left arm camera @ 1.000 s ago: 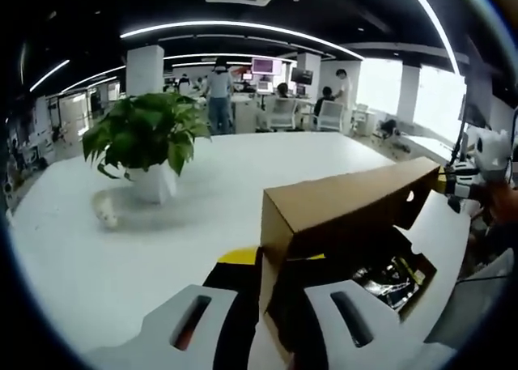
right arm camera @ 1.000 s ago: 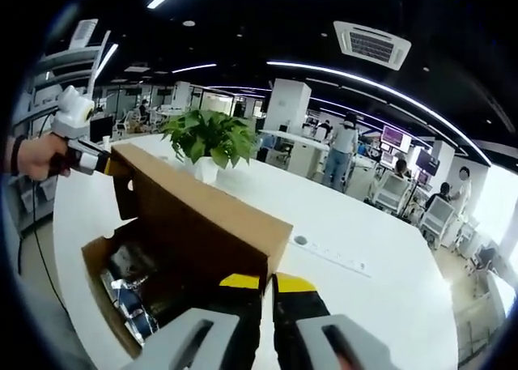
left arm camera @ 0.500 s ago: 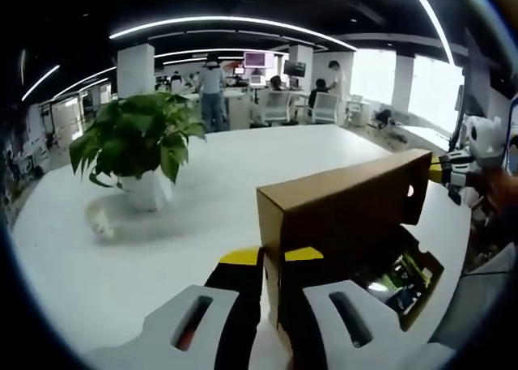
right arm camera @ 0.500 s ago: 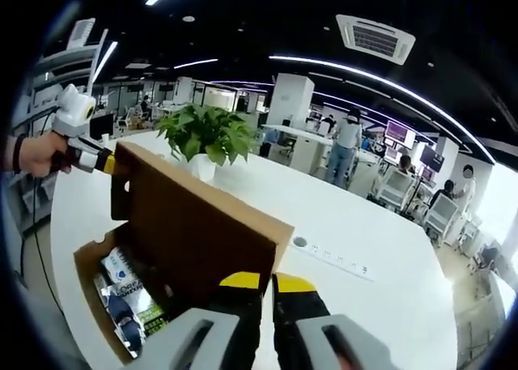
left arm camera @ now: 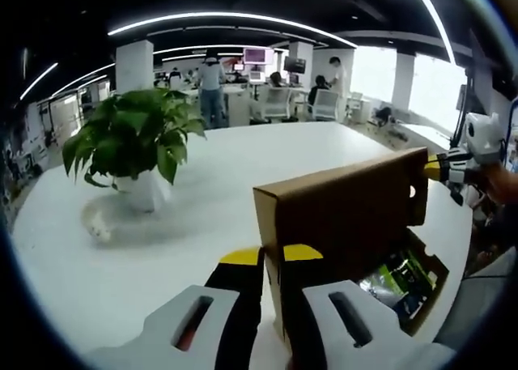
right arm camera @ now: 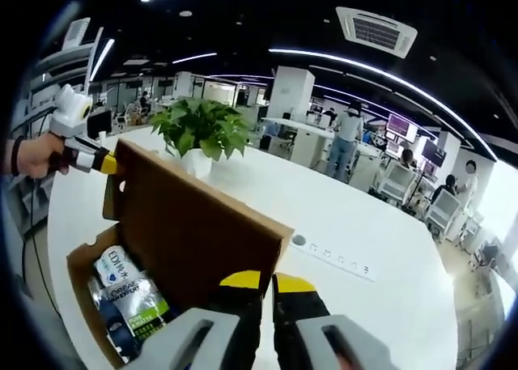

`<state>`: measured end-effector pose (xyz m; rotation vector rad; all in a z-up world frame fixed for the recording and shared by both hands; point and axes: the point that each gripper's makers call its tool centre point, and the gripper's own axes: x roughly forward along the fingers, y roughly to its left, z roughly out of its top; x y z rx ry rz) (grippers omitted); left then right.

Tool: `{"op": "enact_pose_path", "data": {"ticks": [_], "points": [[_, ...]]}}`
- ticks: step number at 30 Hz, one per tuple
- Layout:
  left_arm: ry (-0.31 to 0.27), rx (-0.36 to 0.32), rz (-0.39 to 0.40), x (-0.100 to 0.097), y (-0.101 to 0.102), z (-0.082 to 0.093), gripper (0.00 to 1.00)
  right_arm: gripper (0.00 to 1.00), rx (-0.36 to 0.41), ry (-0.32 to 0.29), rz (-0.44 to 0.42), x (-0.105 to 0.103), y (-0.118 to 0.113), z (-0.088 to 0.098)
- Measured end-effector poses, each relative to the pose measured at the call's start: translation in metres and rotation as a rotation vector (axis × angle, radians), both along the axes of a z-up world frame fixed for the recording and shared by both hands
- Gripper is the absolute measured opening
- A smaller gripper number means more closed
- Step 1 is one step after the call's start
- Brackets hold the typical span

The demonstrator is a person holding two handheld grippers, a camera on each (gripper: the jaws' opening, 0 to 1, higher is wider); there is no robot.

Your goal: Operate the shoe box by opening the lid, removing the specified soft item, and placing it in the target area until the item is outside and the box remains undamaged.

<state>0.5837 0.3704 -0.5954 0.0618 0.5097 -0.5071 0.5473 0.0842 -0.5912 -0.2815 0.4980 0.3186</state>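
White and broad, the surface is carrying the shoe box in an open-plan office, with ceiling light strips overhead and people at desks far ahead of both grippers.

I am holding the left gripper with its yellow-tipped jaws drawn narrow, pinching one corner of the raised lid. In the right gripper view, this gripper is appearing at the far left, meeting the lid's far corner, with a hand gripping it.

I am holding the right gripper likewise narrow, its jaws pinching the lid's near corner. The lid is standing roughly upright directly ahead of both grippers.

Packets, printed white, blue and green, are lying inside the box, below and left of the right gripper. I cannot tell which is the soft item.

A potted plant is standing well beyond the left gripper, to its left, apart from the box.
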Motion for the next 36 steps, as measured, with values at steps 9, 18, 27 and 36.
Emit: {"op": "enact_pose_path", "data": {"ticks": [9,18,27,36], "points": [[0.014,-0.008,0.019,0.009,-0.002,-0.006,0.06,0.00,0.021,0.026,-0.021,0.013,-0.002,-0.007],[0.033,-0.016,0.037,0.015,-0.004,-0.012,0.06,0.00,0.011,0.059,-0.024,0.022,-0.003,-0.014],[0.046,-0.029,0.046,0.017,-0.005,-0.015,0.06,0.00,-0.005,0.067,-0.014,0.025,-0.004,-0.019],[0.047,-0.009,0.038,0.020,-0.008,-0.020,0.06,0.00,-0.035,0.093,-0.008,0.033,-0.004,-0.027]]}}
